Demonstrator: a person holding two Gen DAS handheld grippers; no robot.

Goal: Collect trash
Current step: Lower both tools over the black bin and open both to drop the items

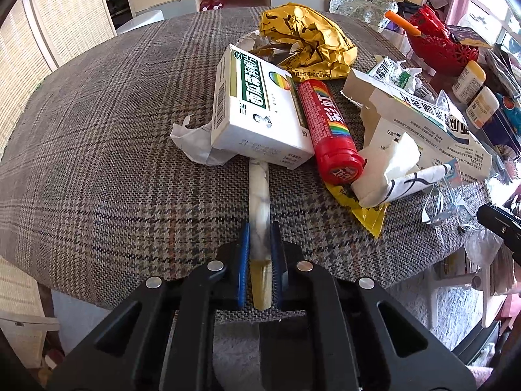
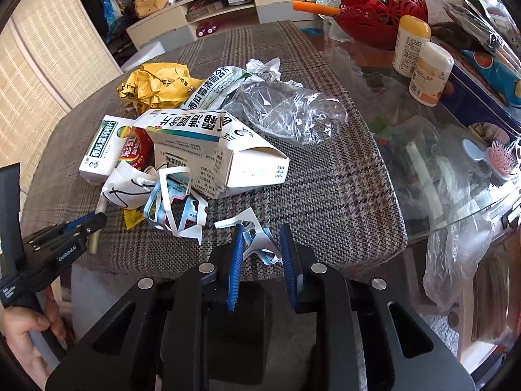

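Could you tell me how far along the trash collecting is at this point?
Nothing looks cleared yet. In hand: the left gripper has its jaws shut on a rolled paper stick, and the right gripper has a torn paper scrap between its jaws. Left on the cloth: the green-and-white box, red tube, yellow wrapper, torn carton and clear plastic.

I read "GenRobot.AI" on the left claw (image 2: 92, 223) at nine o'clock, and "Skittles" on the red tube (image 2: 135, 154).
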